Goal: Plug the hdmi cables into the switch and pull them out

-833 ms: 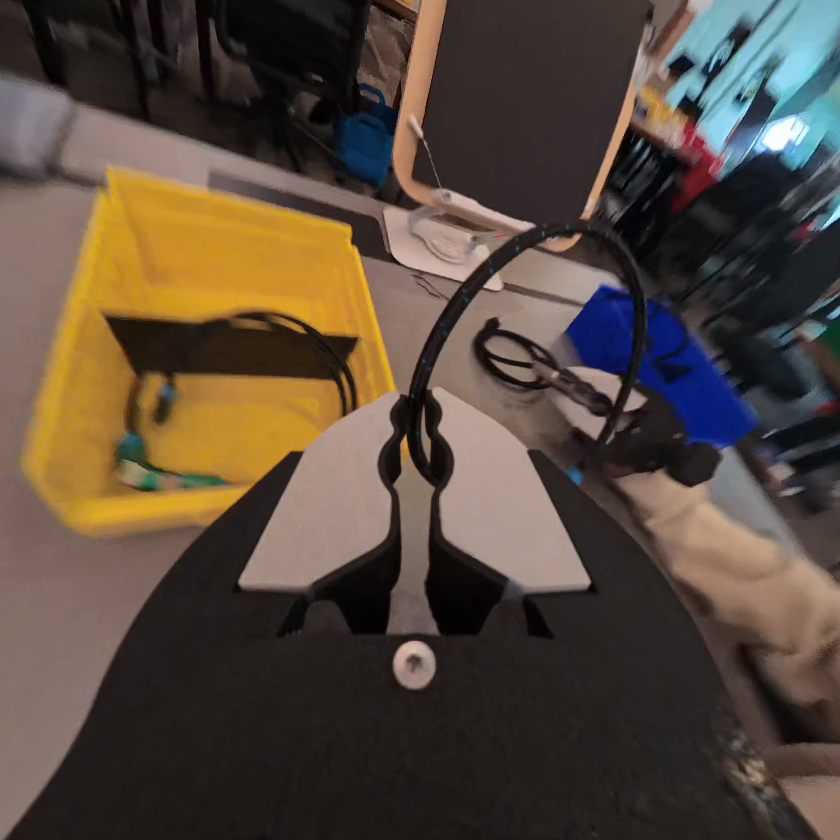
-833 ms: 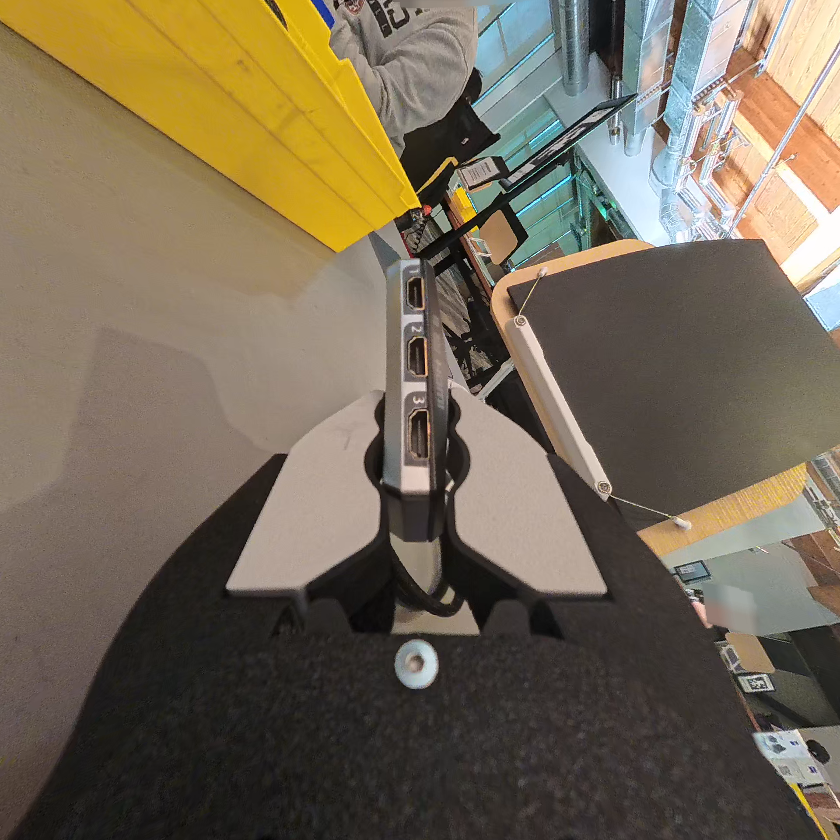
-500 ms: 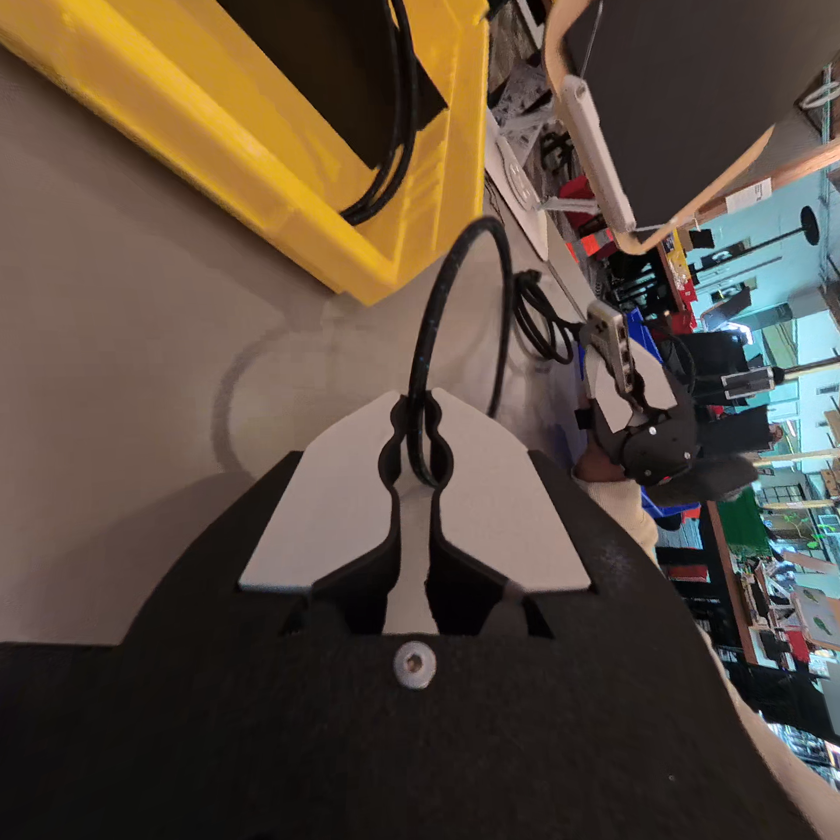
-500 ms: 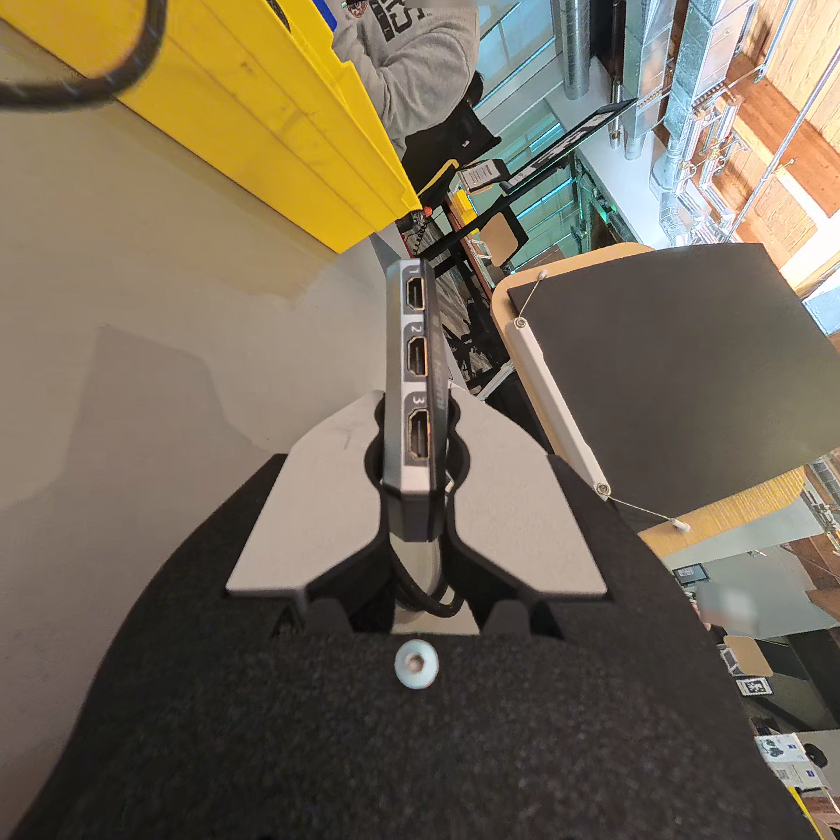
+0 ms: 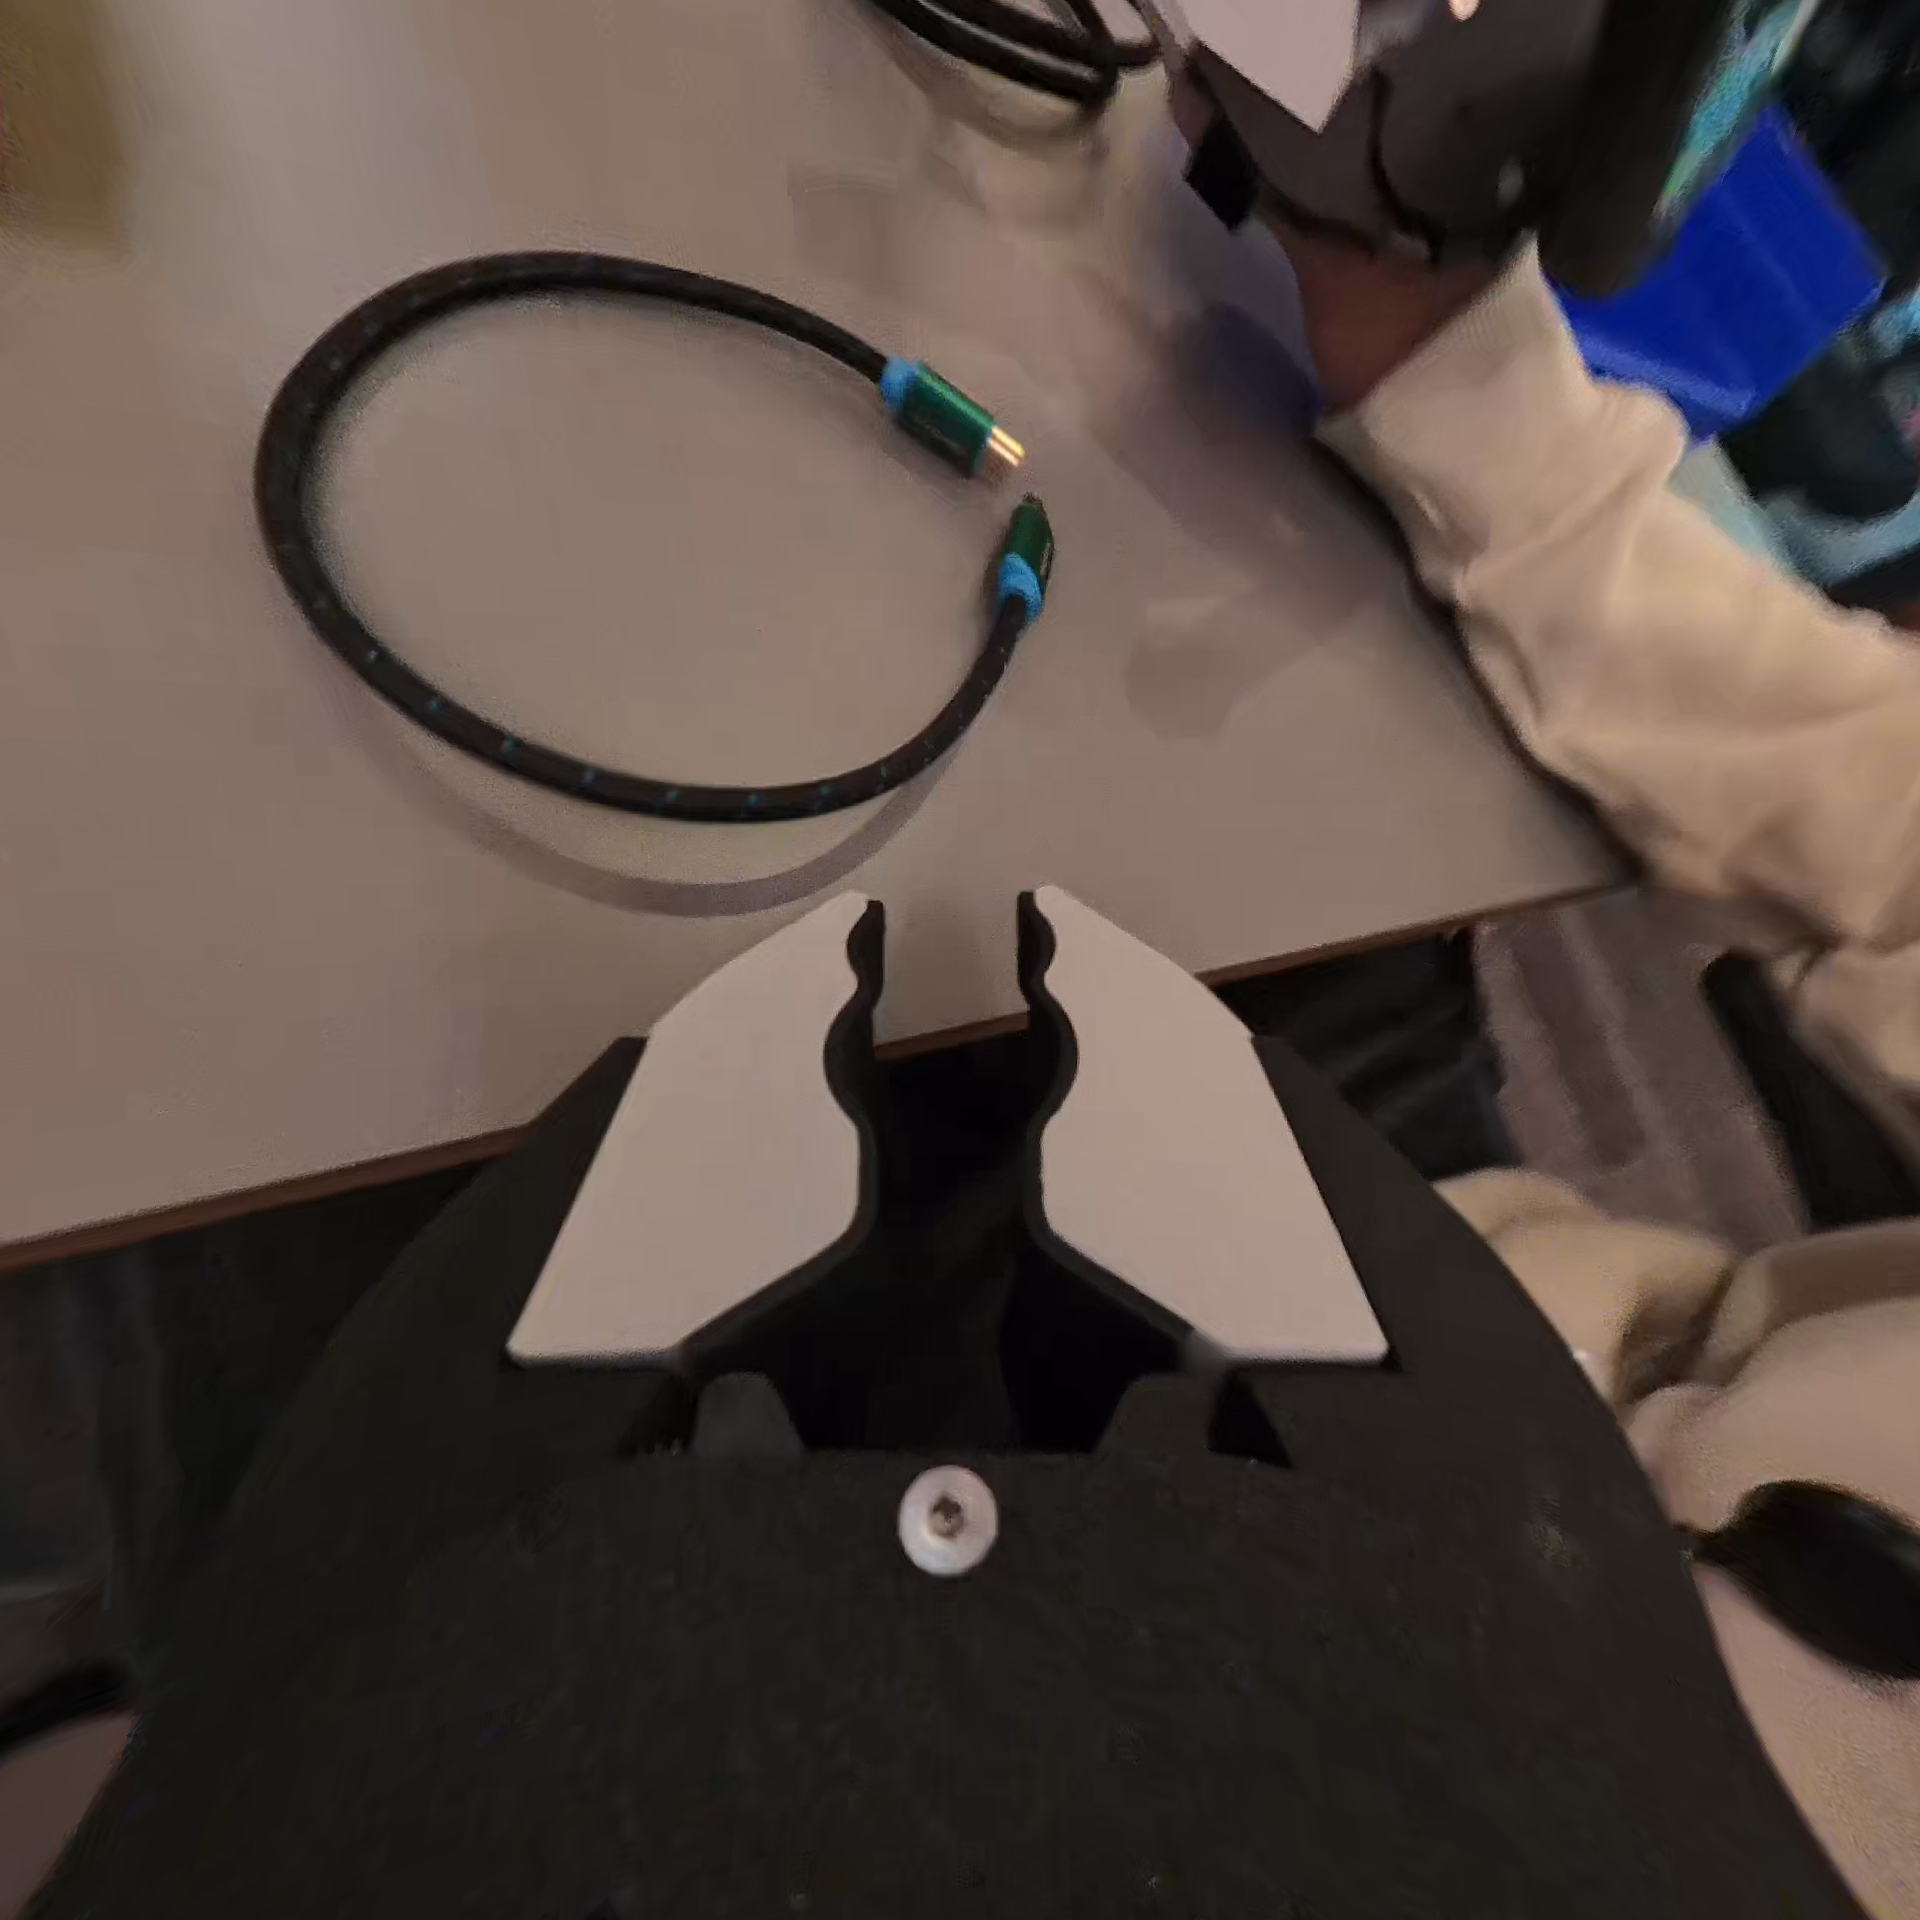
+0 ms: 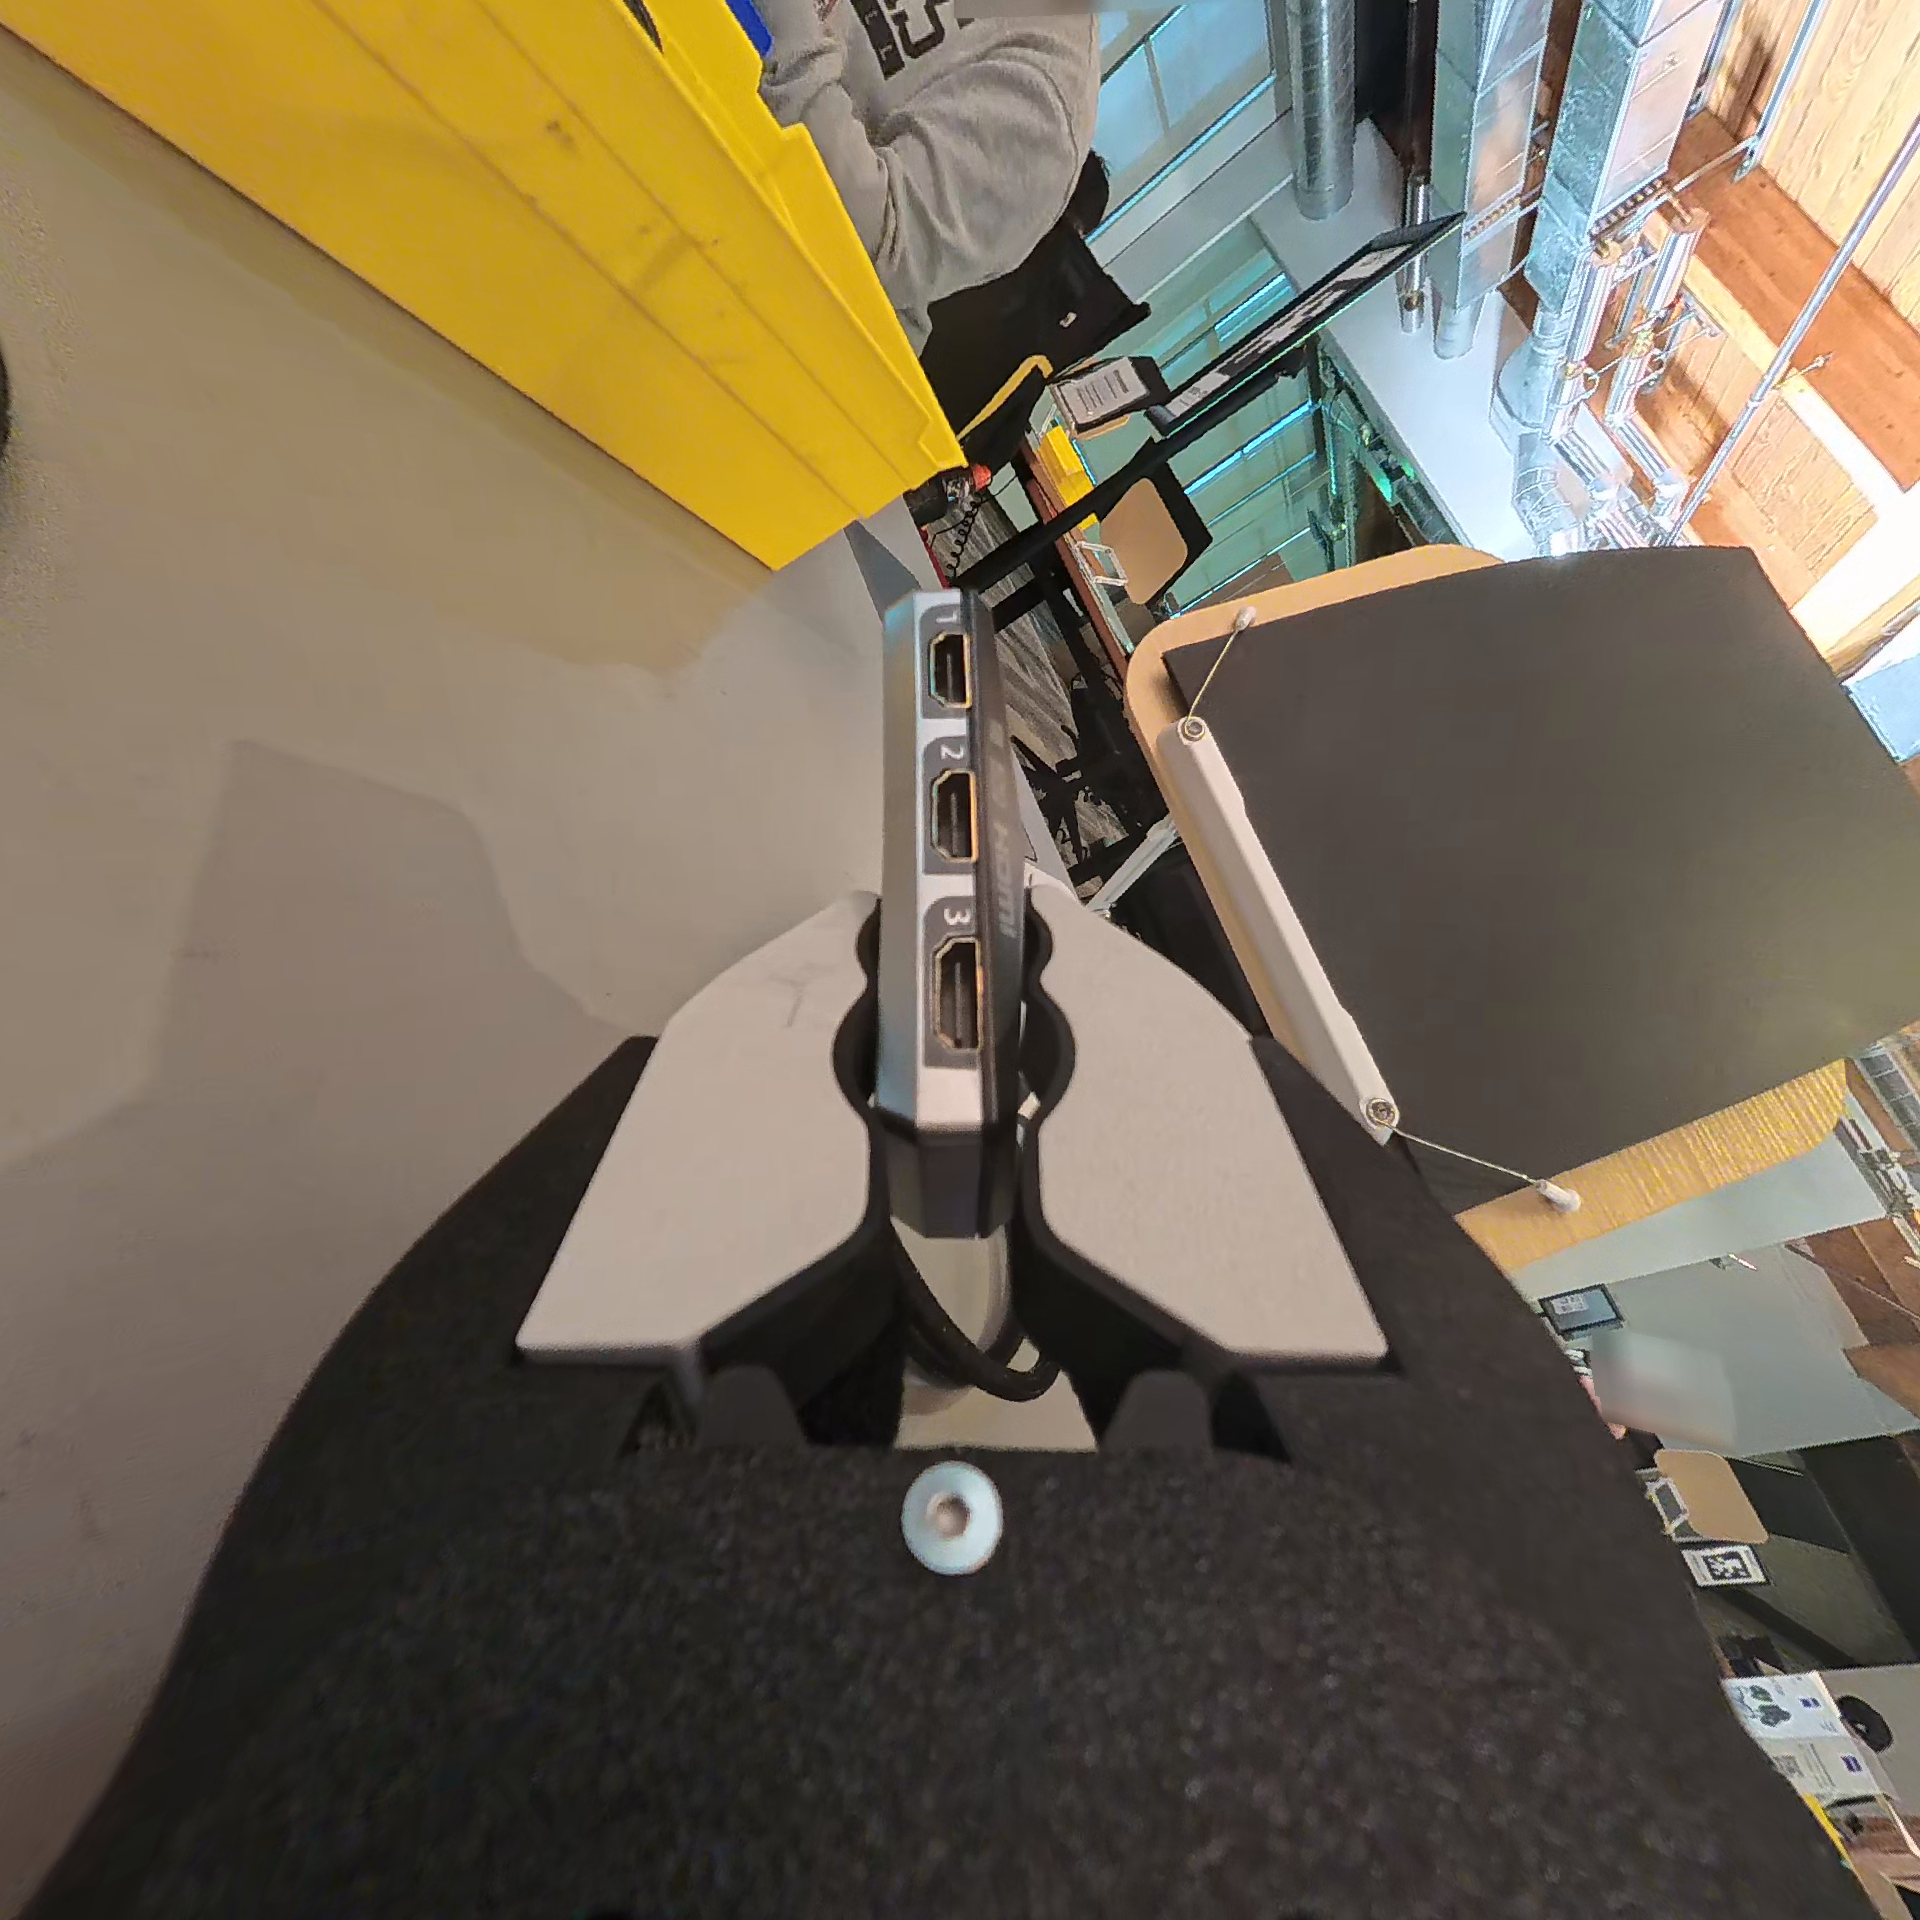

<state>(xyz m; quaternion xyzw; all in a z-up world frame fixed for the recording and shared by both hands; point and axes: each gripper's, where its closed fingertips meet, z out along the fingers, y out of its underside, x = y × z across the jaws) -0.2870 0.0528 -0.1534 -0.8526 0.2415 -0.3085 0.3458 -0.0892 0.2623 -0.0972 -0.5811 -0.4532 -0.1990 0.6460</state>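
Note:
A black braided HDMI cable [image 5: 436, 675] lies in a loop on the grey table [image 5: 208, 987], both green plugs [image 5: 951, 426] free and close together. My left gripper [image 5: 951, 909] is open and empty, above the table's near edge, short of the cable. My right gripper [image 6: 951, 914] is shut on the grey HDMI switch [image 6: 951, 831], held on edge with its three empty ports facing me. The right gripper also shows blurred at the top right of the left wrist view [image 5: 1351, 114].
A yellow bin [image 6: 582, 260] stands on the table to the left of the switch. A black panel with a wooden rim [image 6: 1558, 852] stands to the right. A coiled black cable [image 5: 1018, 42] lies at the far edge. A person in a grey sweatshirt [image 6: 935, 135] is behind. The grippers' ends are close to 30 cm from one another.
My left gripper has opened and let go of the braided cable, which now lies on the table. The left gripper has drawn back over the table edge. The right gripper holds still.

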